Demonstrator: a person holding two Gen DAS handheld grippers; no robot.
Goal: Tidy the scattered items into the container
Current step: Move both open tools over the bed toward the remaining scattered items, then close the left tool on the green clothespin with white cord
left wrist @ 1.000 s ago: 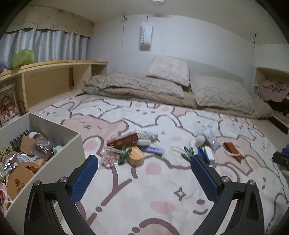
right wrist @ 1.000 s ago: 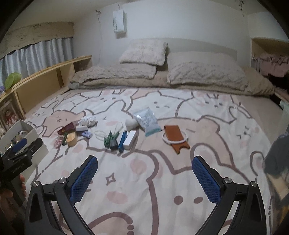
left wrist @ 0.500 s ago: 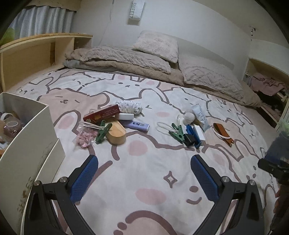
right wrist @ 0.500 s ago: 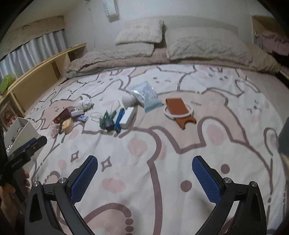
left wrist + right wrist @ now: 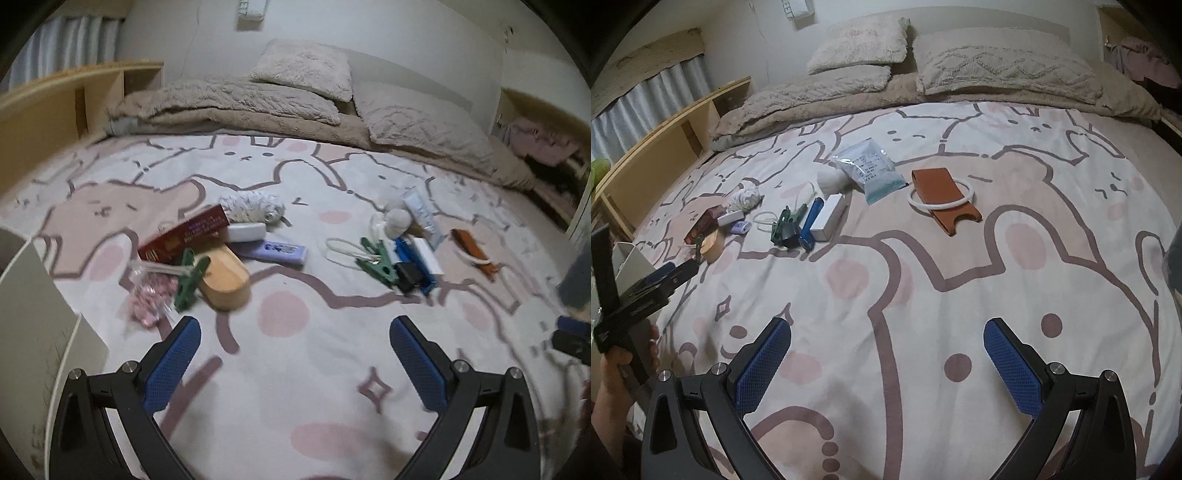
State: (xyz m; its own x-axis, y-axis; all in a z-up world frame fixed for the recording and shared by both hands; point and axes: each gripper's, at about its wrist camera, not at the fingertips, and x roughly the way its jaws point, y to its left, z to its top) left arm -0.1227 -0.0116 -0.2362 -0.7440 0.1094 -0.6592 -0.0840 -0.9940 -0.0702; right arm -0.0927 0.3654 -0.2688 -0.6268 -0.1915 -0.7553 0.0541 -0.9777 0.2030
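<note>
Scattered items (image 5: pixel 229 254) on bunny-print bedspread (image 5: pixel 295 369)

Print shows on the red box (image 5: pixel 186 236) and clear packet (image 5: pixel 870 168) — none of it legible.

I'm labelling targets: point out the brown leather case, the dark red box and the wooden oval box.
brown leather case (image 5: pixel 942 192), right wrist view, middle of its flap.
dark red box (image 5: pixel 184 234), left wrist view, top face.
wooden oval box (image 5: pixel 225 275), left wrist view, lid centre.
</note>
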